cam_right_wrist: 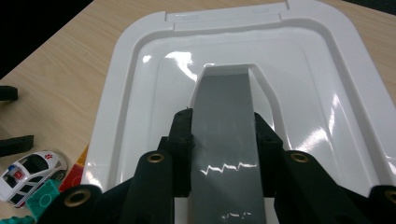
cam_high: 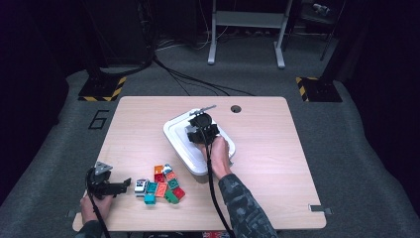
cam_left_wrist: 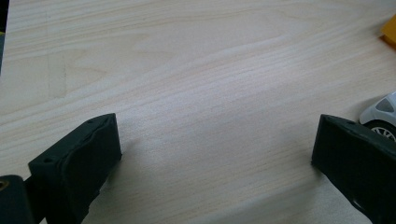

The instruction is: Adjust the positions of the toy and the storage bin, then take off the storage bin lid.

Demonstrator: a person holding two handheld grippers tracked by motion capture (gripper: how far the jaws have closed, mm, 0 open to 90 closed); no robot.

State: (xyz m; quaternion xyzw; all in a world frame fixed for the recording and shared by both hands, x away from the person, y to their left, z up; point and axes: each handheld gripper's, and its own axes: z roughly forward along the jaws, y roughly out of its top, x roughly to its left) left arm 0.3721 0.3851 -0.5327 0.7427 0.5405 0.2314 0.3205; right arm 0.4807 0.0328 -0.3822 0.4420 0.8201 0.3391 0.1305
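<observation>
A white plastic lid with a grey handle rests in the middle of the wooden table. My right gripper is shut on that handle, one jaw pressing each side; from above, the right gripper sits over the lid. My left gripper lies low at the front left, pointing right toward a heap of coloured toy blocks. Bare wood lies between the open jaws of the left gripper. A white toy car sits just past one jaw.
The toy police car lies at the left end of the block heap, close to the lid's front corner. An orange block peeks in at the edge. A round hole sits near the table's far edge.
</observation>
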